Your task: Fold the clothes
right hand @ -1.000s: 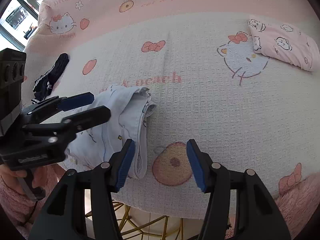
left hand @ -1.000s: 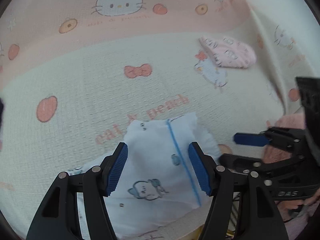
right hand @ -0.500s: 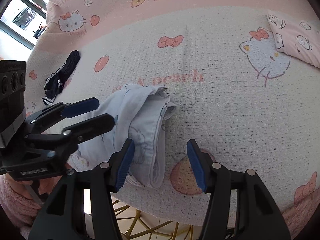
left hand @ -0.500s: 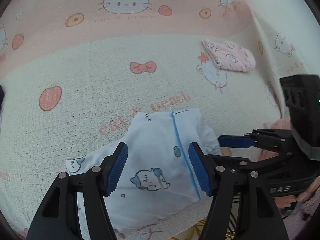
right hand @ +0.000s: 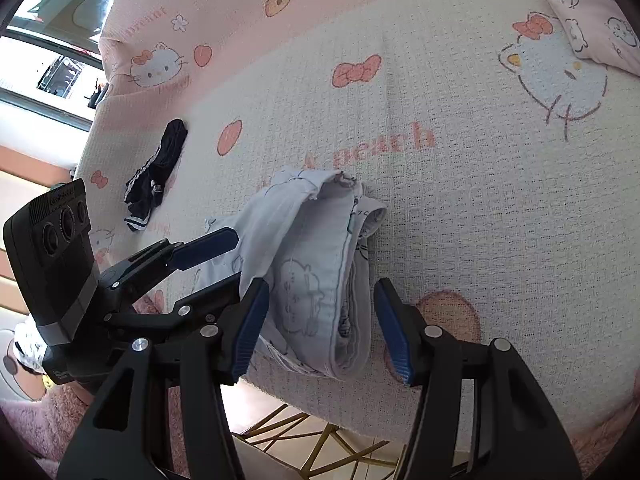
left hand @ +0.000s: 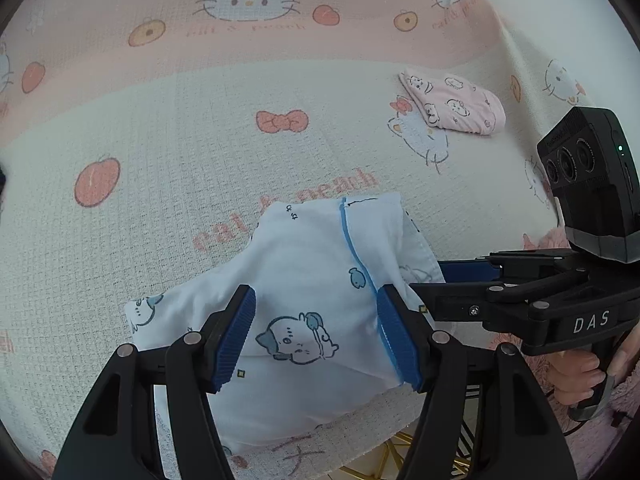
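A pale blue garment printed with cartoon cats and a blue stripe lies folded near the blanket's front edge. My left gripper hovers over it, open, with the cloth showing between its blue pads, which do not press on it. The right wrist view shows the same garment as a thick fold. My right gripper is open and straddles that folded end. The left gripper reaches in from the left, beside the cloth. From the right, the right gripper comes in at the garment's edge.
A cat-and-peach print blanket covers the surface; gold wire legs show below its front edge. A folded pink garment lies at the back right and a black striped garment at the left. A hand in a fuzzy pink sleeve holds the right gripper.
The right gripper has swung left, so the garment's folded end now sits between its fingers instead of left of them. The left gripper has barely moved.
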